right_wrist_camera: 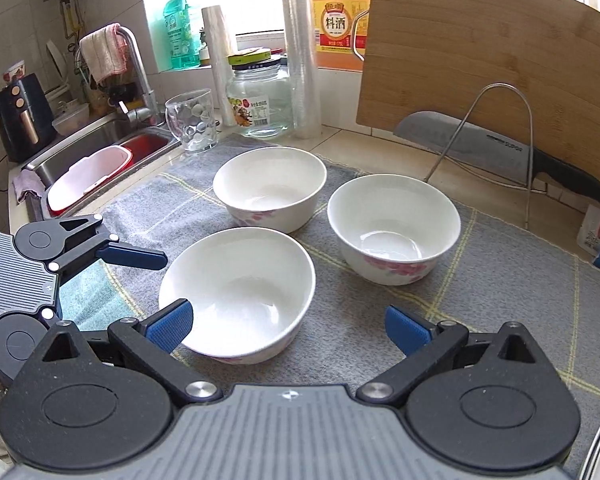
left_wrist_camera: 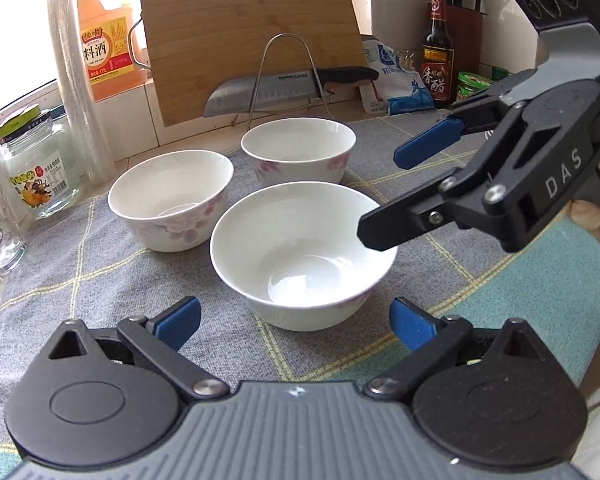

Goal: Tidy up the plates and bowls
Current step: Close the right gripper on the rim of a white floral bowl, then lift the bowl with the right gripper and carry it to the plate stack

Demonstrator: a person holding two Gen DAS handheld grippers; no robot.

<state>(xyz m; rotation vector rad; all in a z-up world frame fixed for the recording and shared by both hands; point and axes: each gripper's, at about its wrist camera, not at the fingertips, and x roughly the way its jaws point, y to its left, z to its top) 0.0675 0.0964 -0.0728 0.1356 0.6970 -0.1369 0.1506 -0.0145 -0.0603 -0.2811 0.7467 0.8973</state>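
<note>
both hand-held grippers spread: left hand-held gripper [left_wrist_camera: 296,322] faces near bowl [left_wrist_camera: 304,254], right hand-held gripper [right_wrist_camera: 288,326] straddles its rim; i judge stacking pickup next.

home kitchen, steel sink [right_wrist_camera: 100,148] with tap [right_wrist_camera: 138,76], bamboo cutting board [left_wrist_camera: 244,36], knife [left_wrist_camera: 284,88], vinegar bottle [left_wrist_camera: 436,52]

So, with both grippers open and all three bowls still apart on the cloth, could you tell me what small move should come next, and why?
Probably close the right gripper on the near rim of the nearest bowl. Its left finger already sits at that rim, the jaws are open, and nothing is held. The other two bowls stand empty and upright, ready to be nested. The left gripper looks farther from any rim.
</note>
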